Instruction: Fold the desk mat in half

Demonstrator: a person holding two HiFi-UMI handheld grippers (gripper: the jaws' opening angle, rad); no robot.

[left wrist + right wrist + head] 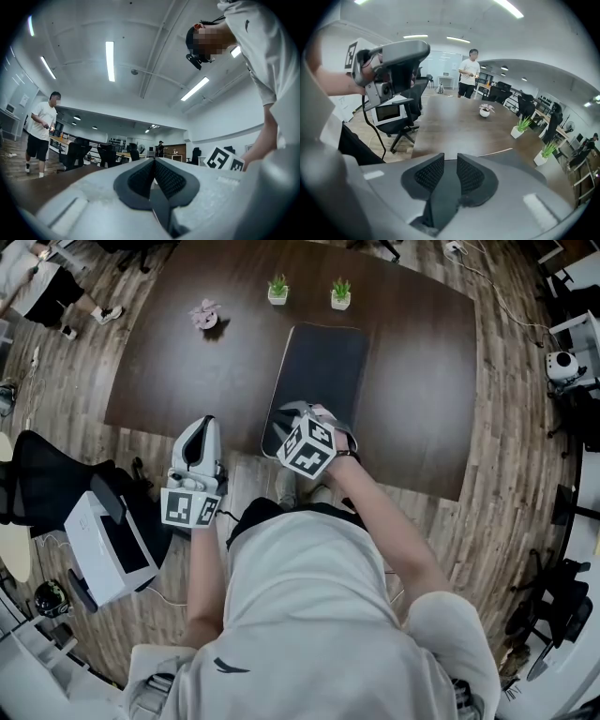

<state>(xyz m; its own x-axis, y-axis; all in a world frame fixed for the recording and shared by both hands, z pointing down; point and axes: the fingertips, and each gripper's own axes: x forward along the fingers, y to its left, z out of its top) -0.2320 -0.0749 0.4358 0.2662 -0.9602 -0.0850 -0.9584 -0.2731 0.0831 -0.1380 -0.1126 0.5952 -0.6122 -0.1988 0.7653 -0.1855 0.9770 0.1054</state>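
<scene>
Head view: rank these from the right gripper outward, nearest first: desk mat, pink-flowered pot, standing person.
1. Desk mat, between its jaws.
2. Pink-flowered pot, table's far left.
3. Standing person, on the floor beyond the table's left corner.

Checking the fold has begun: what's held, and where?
Right gripper pinches the dark grey rectangular desk mat by its near edge; left gripper holds nothing.
</scene>
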